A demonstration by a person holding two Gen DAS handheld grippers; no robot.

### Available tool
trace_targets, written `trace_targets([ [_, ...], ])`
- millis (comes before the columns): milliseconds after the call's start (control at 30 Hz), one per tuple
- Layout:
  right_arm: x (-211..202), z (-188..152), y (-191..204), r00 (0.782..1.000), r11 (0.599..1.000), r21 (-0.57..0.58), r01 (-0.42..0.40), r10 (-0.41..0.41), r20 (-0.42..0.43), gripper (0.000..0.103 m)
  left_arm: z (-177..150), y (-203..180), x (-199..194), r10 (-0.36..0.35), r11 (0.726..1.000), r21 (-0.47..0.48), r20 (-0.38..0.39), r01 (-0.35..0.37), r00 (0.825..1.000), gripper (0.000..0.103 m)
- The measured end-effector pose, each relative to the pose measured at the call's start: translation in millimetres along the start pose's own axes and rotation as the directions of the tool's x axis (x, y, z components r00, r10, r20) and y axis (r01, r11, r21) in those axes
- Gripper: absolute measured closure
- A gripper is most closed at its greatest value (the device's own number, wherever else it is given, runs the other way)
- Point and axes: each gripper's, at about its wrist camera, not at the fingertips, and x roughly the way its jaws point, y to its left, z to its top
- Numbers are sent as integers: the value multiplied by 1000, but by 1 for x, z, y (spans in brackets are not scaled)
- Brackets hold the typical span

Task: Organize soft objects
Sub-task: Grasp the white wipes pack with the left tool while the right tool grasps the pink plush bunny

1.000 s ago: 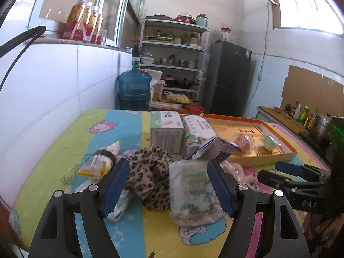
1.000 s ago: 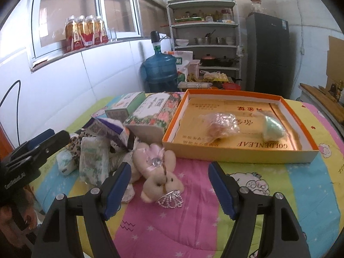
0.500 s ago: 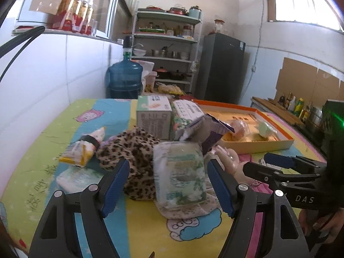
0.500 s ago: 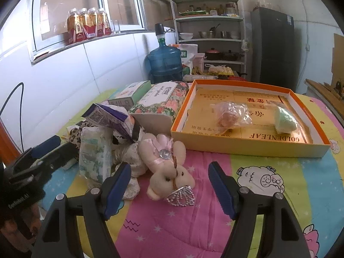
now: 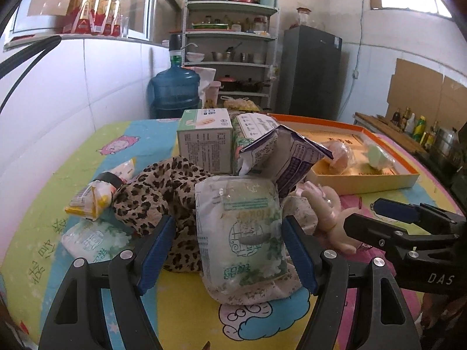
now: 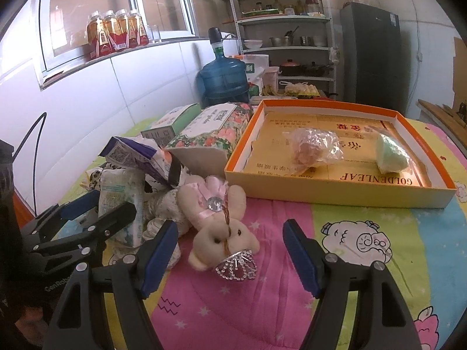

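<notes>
Tissue pack [image 5: 242, 230], a crinkly plastic pillow, stands long axis upright against the leopard cloth [image 5: 157, 192], now closer between the spread left gripper [image 5: 229, 250] fingers. Right of it, the plush bunny [image 6: 219, 218] lies head toward the wide-open right gripper [image 6: 230, 250], nearer than before.
</notes>
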Motion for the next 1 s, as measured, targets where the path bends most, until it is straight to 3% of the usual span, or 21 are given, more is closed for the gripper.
trace_targets([
  [433,13,-5,0,999,999,-12,-30,29,-39,29,-2,-2,8,-26,1000,-11,-27,25,999,27],
  [633,21,-6,-1,996,999,-12,-53,52,-69,30,-4,3,8,-72,997,-42,-29,71,997,57],
  [667,23,-7,-1,996,998,-16,-55,53,-75,31,-4,3,8,-75,996,-41,-28,74,997,58],
  [733,24,-7,0,996,998,-20,-51,50,-80,48,-5,2,6,-83,996,-39,-17,82,996,62],
  [767,25,-8,0,996,999,-22,-44,42,-83,51,-6,3,6,-86,996,-38,-14,85,996,63],
  [1000,21,-7,-1,996,998,-10,-56,55,-70,57,-5,7,-5,-103,994,-46,23,104,994,65],
])
